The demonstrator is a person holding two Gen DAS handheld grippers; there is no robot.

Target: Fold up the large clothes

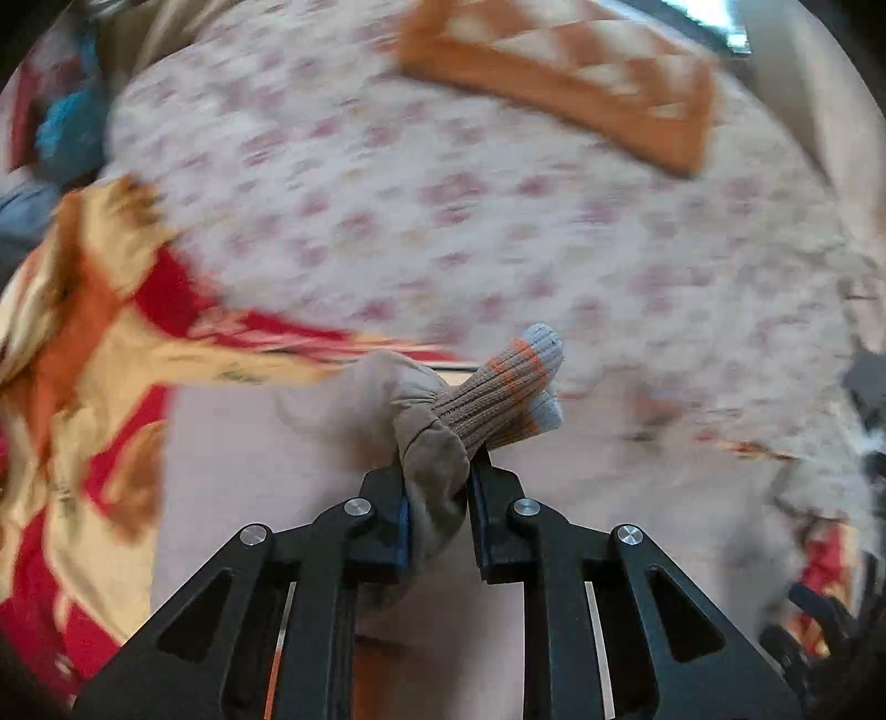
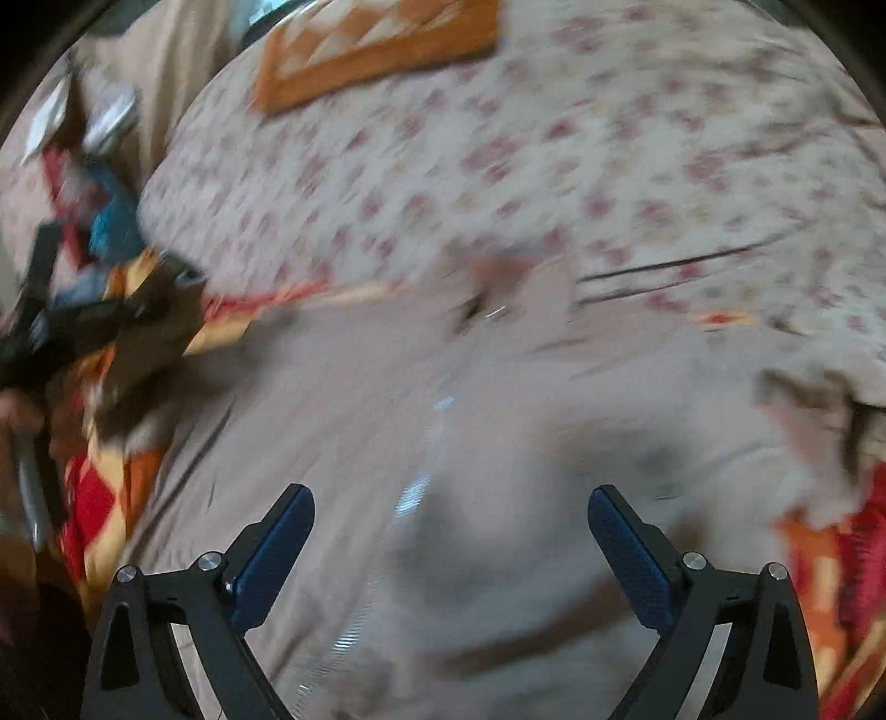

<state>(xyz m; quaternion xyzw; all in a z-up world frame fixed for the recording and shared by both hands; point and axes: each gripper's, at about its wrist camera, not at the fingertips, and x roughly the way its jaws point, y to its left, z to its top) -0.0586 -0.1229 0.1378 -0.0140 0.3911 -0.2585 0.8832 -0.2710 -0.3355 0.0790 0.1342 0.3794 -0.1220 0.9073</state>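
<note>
Two grippers over beige jacket (image 2: 498, 443) on floral bedsheet (image 1: 498, 221). Left gripper (image 1: 437, 482) clamped on sleeve near ribbed cuff (image 1: 515, 382); right gripper (image 2: 451, 548) wide, empty. Step: sleeve fold. Next: carry sleeve across jacket body.

light: soft, even daylight, my views fairly bright | glare: pale window patch (image 1: 714, 14) at top edge | blur: heavy motion smear over bedspread (image 1: 443, 221), worse in my right view | sharp: only my gripper frames | edges: fisheye bending, dark corners

Both wrist views look steeply down, close over one bedspread (image 1: 498, 232).
</note>
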